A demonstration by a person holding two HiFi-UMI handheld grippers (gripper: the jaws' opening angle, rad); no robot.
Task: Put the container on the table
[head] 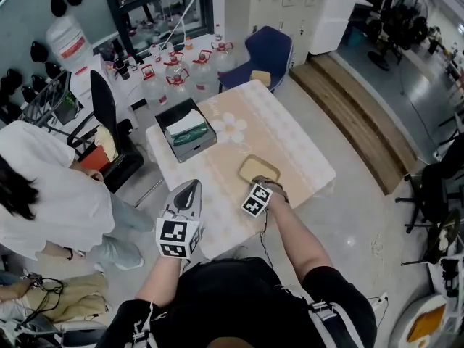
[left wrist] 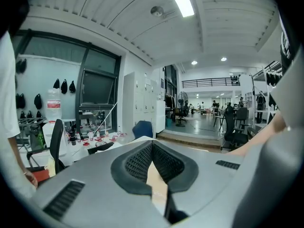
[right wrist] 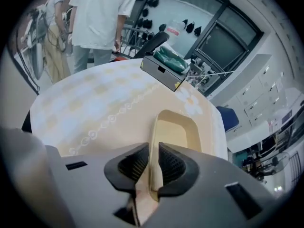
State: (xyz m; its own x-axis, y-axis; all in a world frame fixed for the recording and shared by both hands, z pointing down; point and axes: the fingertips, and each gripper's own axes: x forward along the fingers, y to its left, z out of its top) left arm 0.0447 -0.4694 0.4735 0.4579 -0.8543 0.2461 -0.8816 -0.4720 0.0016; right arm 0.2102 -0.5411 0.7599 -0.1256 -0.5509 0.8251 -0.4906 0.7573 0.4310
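Container (right wrist: 176,129) grip: right tool (right wrist: 153,148) is closed narrow on the near rim wall, one pad inside and one outside. Shallow beige container, empty.
Left tool (left wrist: 152,144): pads pressed together with nothing between them. It is held back at the near side of the worktop (head: 290,133), pointing out across the room, and has no part in the step.
Container position: near-right part of the worktop, inside the edge and well apart from the grey box (head: 187,130) at the far-left corner. The base looks flat on the patterned cloth or just above it; contact can't be confirmed.
Step (judgement): set-down and release, close to finished.
Do it well:
- lower until the whole base sits flat, with no tilt toward the gripped side
- open the jaws only enough to clear the thin wall
- back out straight along the jaw line so the inner pad doesn't hook the rim
Risk (judgement): the container looks light and thin-walled, so it could spring or skid on the cloth at release. A dragged pad could also ruck the cloth.
Surroundings: person in white (head: 51,187) stands at the left side of the worktop, well apart from the container.
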